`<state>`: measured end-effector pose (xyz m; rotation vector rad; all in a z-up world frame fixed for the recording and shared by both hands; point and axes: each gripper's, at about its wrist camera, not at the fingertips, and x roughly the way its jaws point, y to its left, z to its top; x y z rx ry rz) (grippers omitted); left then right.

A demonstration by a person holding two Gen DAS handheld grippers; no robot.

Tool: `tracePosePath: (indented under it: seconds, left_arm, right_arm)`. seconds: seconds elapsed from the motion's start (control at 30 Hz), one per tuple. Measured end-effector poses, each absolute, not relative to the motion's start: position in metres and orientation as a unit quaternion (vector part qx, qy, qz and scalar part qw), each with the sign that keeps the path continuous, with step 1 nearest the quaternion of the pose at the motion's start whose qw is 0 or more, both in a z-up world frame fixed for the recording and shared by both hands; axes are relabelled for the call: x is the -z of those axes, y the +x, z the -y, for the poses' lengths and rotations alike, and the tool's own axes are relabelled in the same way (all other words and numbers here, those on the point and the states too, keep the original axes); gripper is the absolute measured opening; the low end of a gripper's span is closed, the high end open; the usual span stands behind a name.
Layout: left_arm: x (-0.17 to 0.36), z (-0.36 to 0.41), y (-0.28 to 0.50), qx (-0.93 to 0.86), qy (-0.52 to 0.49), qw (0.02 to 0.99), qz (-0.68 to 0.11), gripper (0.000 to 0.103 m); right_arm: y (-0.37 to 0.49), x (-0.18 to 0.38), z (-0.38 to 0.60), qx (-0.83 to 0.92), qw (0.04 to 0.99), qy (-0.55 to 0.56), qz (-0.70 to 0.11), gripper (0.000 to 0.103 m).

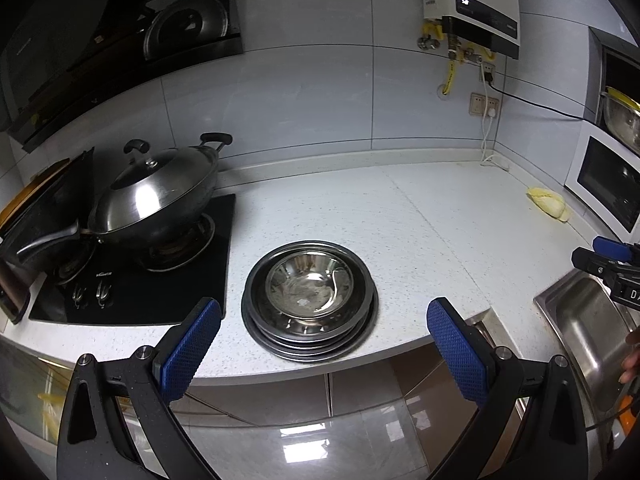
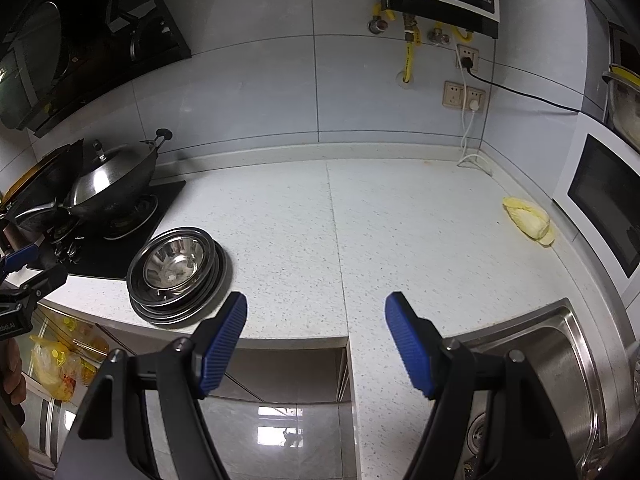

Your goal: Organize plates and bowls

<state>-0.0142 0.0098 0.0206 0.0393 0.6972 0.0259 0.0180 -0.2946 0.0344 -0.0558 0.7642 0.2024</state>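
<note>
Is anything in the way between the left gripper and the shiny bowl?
No, nothing visible. The left gripper is open, and only bare counter lies between it and the bowl sitting on the stack of plates.

The right tool (image 2: 316, 320) hung open over the speckled white table (image 2: 360, 220). At left a steel bowl (image 2: 174, 264) sat in stacked steel plates (image 2: 180, 304); a steel sink (image 2: 560, 360) lay right.
</note>
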Motion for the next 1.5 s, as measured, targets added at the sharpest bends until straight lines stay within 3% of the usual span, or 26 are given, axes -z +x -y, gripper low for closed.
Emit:
tracePosePath:
  seconds: [1.5]
  left_arm:
    - [-0.0220, -0.0055, -0.0184, -0.015, 0.013, 0.943, -0.333, 0.101]
  right_arm:
    - [0.0233, -0.0260, 0.2941, -0.106, 0.917, -0.036, -0.382, 0.071]
